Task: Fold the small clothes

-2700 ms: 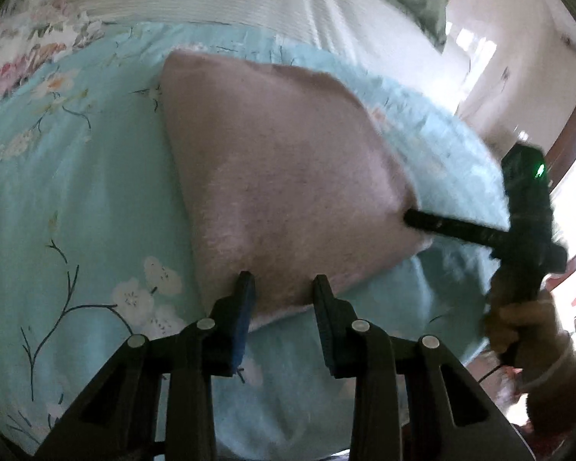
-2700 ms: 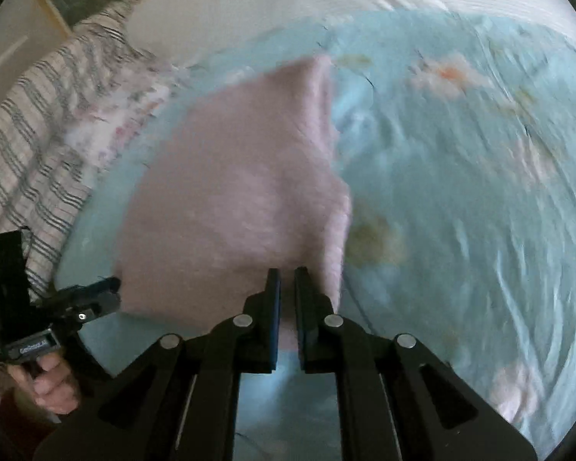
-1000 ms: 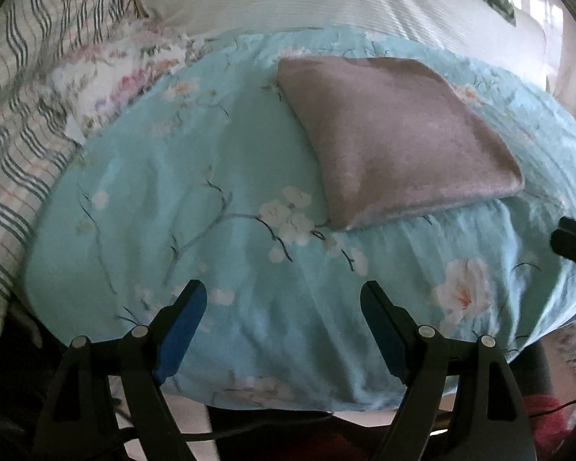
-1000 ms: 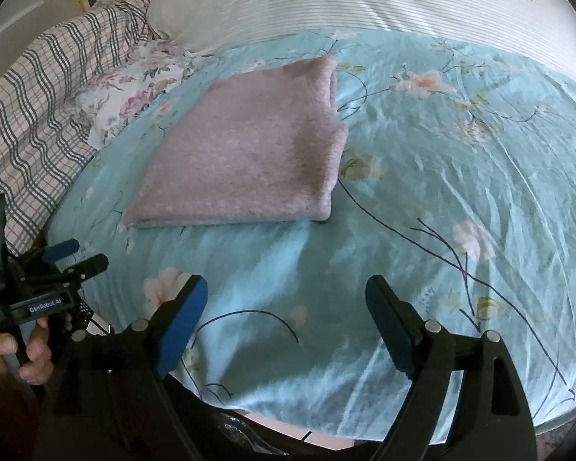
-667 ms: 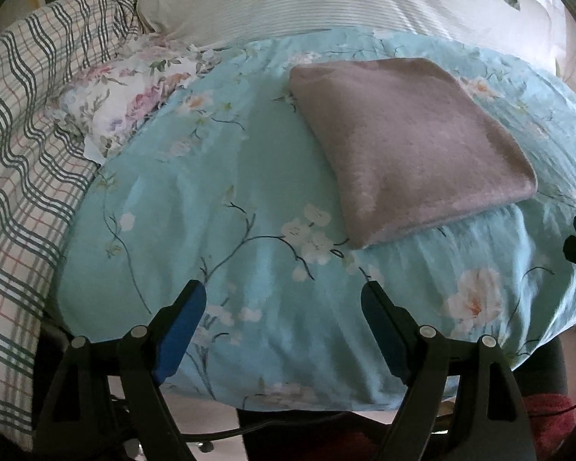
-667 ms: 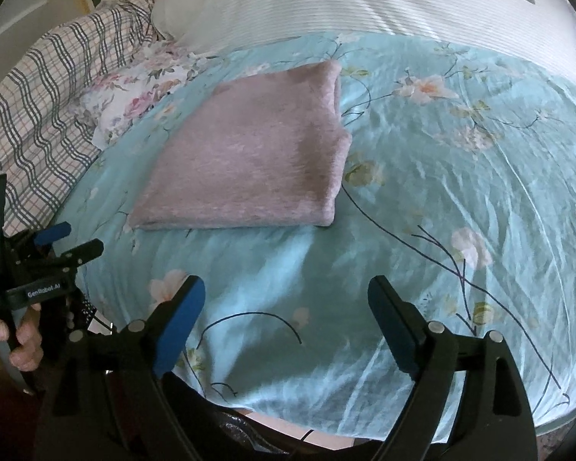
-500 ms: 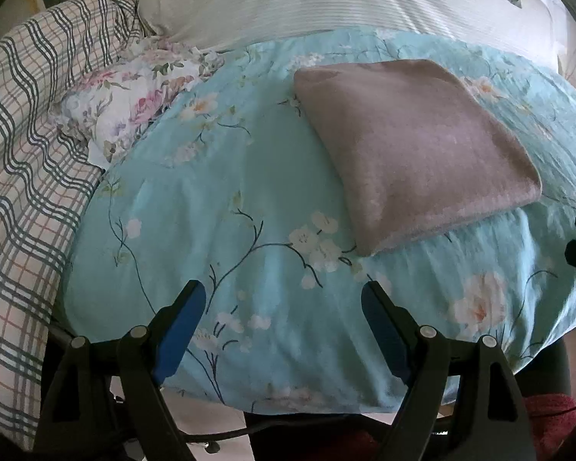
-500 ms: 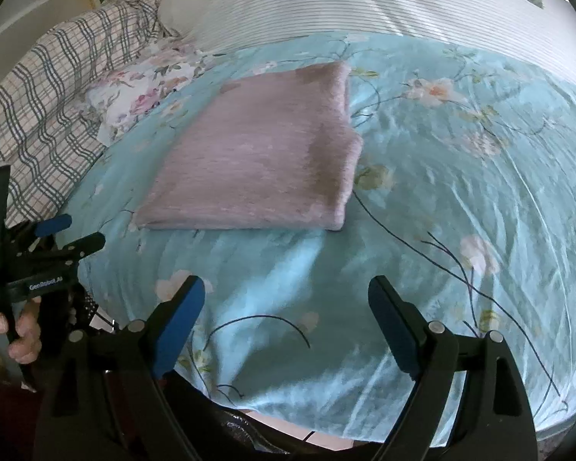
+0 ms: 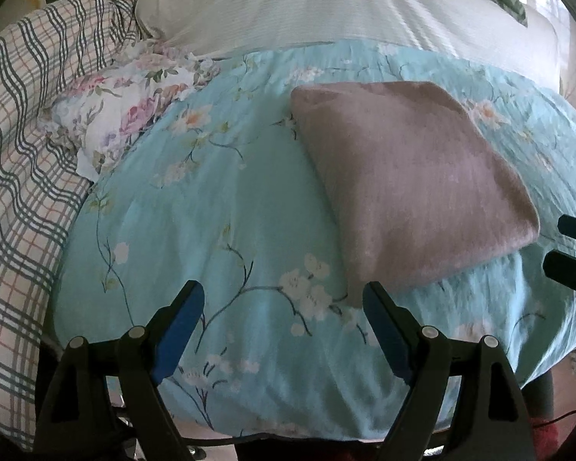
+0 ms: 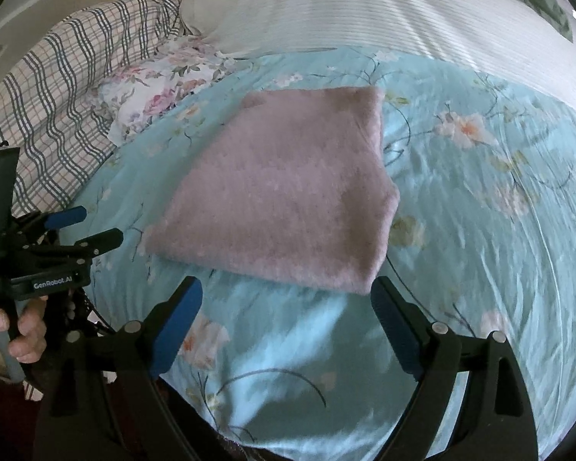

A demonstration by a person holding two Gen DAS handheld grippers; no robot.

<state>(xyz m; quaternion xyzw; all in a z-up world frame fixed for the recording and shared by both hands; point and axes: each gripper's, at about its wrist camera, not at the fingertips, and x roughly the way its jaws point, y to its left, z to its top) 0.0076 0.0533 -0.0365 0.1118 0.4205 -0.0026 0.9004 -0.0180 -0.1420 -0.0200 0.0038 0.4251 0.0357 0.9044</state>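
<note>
Both tools released, gripping nothing. Left tool point(image 9: 282, 301) hangs over the near edge of the bed, jaws wide apart, above the turquoise floral sheet point(image 9: 211, 211). Right tool point(image 10: 286, 299) is likewise spread wide, near the same edge. Pink garment point(image 9: 411, 188) lies folded into a flat, roughly square pad on the sheet, clear of both tools; in the right wrist view it sits just ahead of the fingers, its near right corner close to the right finger point(image 10: 395, 319), contact not clear. In the left wrist view it lies ahead and right, near corner just past the right finger point(image 9: 384, 326). Plaid blanket point(image 10: 57, 107) and a floral cloth point(image 10: 161, 80) are bunched at the left, white striped bedding point(image 10: 364, 11) behind. Left hand point(image 10: 15, 330) on its handle shows in the right wrist view.
</note>
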